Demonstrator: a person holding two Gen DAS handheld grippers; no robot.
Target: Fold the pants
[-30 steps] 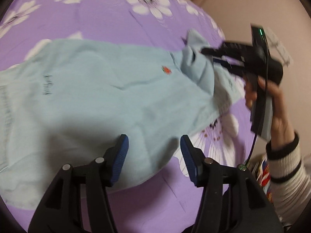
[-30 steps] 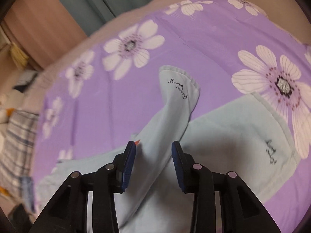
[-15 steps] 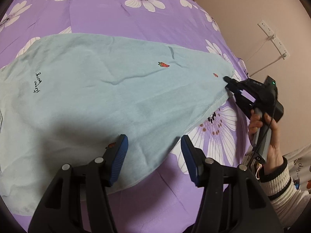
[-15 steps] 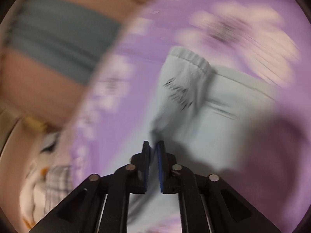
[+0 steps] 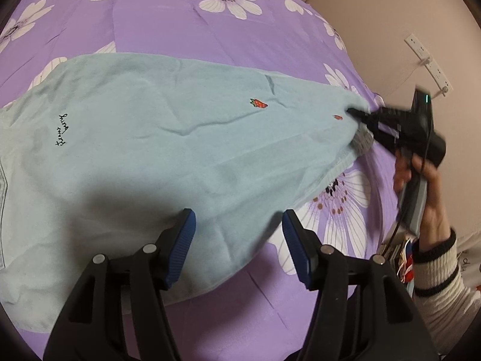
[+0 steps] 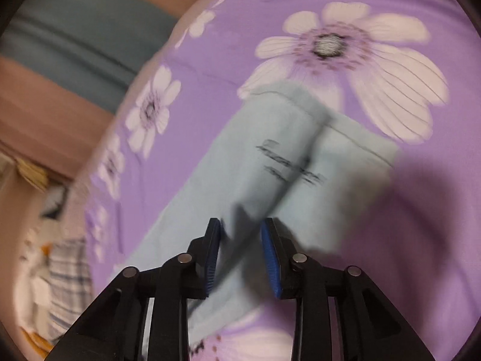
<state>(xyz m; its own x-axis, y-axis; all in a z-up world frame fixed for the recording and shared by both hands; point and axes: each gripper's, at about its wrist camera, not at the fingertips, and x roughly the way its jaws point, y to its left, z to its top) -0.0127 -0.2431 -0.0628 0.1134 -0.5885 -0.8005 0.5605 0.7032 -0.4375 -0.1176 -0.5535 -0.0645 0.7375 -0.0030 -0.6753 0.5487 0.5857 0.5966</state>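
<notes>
The light blue pants [image 5: 180,150] now lie spread almost flat on the purple flowered bedsheet [image 5: 180,24], the waistband [image 5: 360,141] to the right and the leg ends far to the left. A second ago the waist end was lifted and bunched in the air. Since then the right gripper [image 5: 351,111] has carried it outward and down, so the cloth is stretched, with only a few soft creases near the small embroidered strawberry [image 5: 258,103].

The right gripper is grasping the waist end. Seen from the left side, the fabric is drawn to a point at its tip. In its own blurred view [image 6: 240,249] a ridge of the pants [image 6: 255,156] runs between the blue pads. The person's hand [image 5: 427,186] holds it low, near the sheet.

The left gripper [image 5: 237,234] is released. Its jaws stand apart above the near edge of the pants, and I see nothing pinched between them.

I think the smoothing step is nearly complete. The two legs seem to lie one along the other, so the lengthwise fold looks done. What remains, in my judgement, is to bring the waist toward the leg ends, and for that the left gripper must first take an edge.
</notes>
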